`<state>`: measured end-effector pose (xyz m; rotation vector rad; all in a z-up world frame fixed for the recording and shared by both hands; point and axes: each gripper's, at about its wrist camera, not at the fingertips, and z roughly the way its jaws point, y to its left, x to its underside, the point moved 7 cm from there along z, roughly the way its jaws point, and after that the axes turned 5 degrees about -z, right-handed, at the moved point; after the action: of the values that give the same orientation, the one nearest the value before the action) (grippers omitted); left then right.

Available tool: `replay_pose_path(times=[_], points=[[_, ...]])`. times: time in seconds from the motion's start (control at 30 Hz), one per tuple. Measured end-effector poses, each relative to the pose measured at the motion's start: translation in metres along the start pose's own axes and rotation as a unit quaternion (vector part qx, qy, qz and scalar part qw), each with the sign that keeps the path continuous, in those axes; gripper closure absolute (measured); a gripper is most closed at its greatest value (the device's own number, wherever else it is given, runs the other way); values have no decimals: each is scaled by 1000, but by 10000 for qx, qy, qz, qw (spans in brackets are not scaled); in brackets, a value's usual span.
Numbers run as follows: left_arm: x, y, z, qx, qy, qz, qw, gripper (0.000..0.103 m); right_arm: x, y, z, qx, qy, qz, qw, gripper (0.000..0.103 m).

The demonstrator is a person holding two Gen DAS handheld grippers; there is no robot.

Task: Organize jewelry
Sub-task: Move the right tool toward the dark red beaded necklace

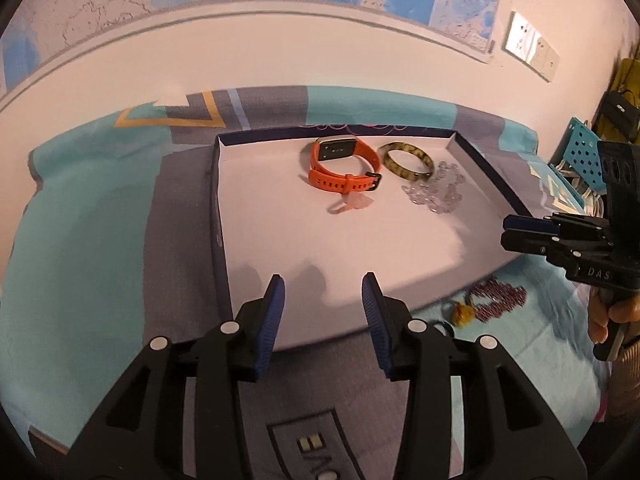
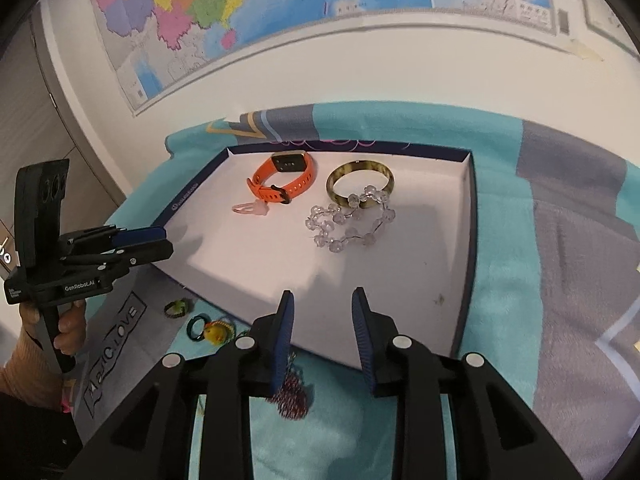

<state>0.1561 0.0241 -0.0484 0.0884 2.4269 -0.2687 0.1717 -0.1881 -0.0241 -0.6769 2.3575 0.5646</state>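
With both the left tongs [image 1: 323,294] and right tongs [image 2: 323,312] parted and empty, the reddish beaded piece [image 2: 291,394], seemingly snagging the right finger, could get dragged off the blanket [image 2: 508,240].

Behind your work area you have a large coloured map [image 2: 224,12] on the white wall [image 1: 320,60], its lower edge running above the bedding. To its right you can see a white socket plate [image 1: 530,46] fixed to the same wall. Under everything lies a blanket [image 2: 500,240] in teal and grey patches, with printed lettering [image 2: 114,354] on one grey patch. At the right edge of your left view stands a teal perforated panel [image 1: 582,160].
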Motion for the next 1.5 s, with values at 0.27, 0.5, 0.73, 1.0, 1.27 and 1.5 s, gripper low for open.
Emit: replay_pose_path(times=[0.27, 0.5, 0.73, 1.0, 1.27, 1.5], points=[[20, -21, -33, 106, -331, 403, 9986, 58, 23, 17, -32, -94, -171, -161, 9997, 75], [36, -33, -35, 209, -286, 527, 9980, 57, 41, 34, -26, -164, 16, -288, 9994, 75], [47, -46, -27, 261, -166, 715, 9970, 57, 50, 59, -15, -361, 164, -517, 9979, 75], [51, -51, -20, 300, -61, 752, 9967, 57, 53, 68, -9, -421, 231, -552, 9973, 75], [50, -49, -8, 280, 89, 674, 9973, 58, 46, 50, -18, -219, 51, -311, 9993, 75], [48, -47, 0, 268, 169, 576, 9978, 59, 43, 31, -17, 145, 26, -182, 9997, 65]])
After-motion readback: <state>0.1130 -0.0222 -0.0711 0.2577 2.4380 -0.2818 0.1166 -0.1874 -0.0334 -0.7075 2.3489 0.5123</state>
